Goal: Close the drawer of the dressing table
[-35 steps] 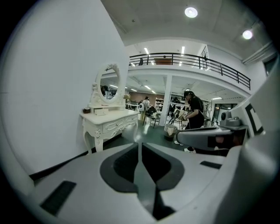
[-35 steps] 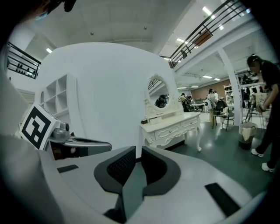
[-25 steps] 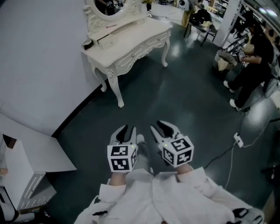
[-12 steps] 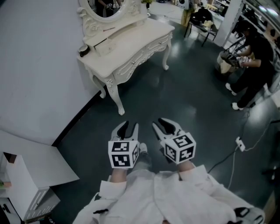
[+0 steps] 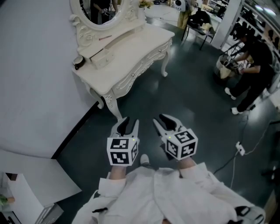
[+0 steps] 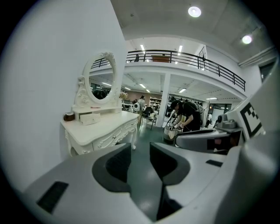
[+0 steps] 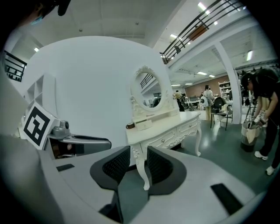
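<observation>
status: drawer not touched yet, this reads as the approach phase. dressing table [image 5: 135,48] sits upper left of the head view against the white wall, well apart from both grippers, with bare dark floor [image 5: 175,96] in between. the one that looks open is the small drawer [image 5: 99,58] on the tabletop riser under the mirror [image 5: 98,8]. its front sticks out past the riser, just beside a dark jar [image 5: 78,62]. front drawers [image 5: 140,65] under the top look flush, as far as i can tell. left to do: get within reach, put a jaw on the small drawer's front, push it in.

left gripper [image 5: 127,124]: jaws have just been opening, now parted, nothing between them, only floor beyond. right gripper [image 5: 163,121]: jaws parted a little narrower, also empty.

view diff:
- head view gives the layout: both grippers side by side low centre, a cable [image 5: 238,146] on the floor lower right, a white cabinet [image 5: 19,197] lower left. neither gripper view shows those.
- left gripper view shows the small drawer's protruding front at mid left, plus a person [image 6: 189,114] bent over centre right and a balcony railing [image 6: 183,56] up top.
- right gripper view lines the table's near leg [image 7: 141,168] up in the gap between its jaws. the leg is far behind them, not gripped. it also shows the front drawer knobs more clearly than the head view does.
</observation>
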`<state>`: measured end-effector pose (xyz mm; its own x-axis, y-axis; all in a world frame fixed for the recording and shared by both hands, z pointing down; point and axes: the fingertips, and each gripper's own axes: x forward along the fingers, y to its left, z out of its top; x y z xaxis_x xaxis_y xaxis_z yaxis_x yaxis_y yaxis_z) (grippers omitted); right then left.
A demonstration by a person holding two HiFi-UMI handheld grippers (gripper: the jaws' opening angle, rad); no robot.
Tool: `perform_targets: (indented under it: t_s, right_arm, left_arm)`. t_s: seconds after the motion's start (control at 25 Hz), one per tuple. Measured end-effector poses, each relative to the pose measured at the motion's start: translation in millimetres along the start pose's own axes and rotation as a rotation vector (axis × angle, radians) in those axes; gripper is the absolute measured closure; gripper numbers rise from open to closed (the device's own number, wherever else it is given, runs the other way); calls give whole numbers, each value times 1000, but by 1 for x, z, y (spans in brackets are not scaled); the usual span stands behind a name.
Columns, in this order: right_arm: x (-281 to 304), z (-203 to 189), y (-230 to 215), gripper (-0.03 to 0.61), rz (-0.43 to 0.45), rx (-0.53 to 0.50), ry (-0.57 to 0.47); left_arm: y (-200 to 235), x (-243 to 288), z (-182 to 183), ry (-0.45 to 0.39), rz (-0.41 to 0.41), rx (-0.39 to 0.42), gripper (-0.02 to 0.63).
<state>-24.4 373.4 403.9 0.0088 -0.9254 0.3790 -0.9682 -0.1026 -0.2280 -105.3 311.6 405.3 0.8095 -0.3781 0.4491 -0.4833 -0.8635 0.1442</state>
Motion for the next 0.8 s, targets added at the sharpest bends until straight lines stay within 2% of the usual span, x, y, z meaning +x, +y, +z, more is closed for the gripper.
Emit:
perform_targets:
  t_s: [0.28, 0.56, 0.8]
  right_arm:
    - [36, 22, -11, 480, -8, -9, -10]
    - [50, 21, -30, 480, -39, 11, -14]
    - [76, 29, -32, 480, -10, -1, -2]
  left_arm:
    - [26, 31, 21, -1, -8, 15, 491]
    - [34, 46, 6, 44, -15, 31, 491]
    - [53, 61, 12, 50, 6, 9, 491]
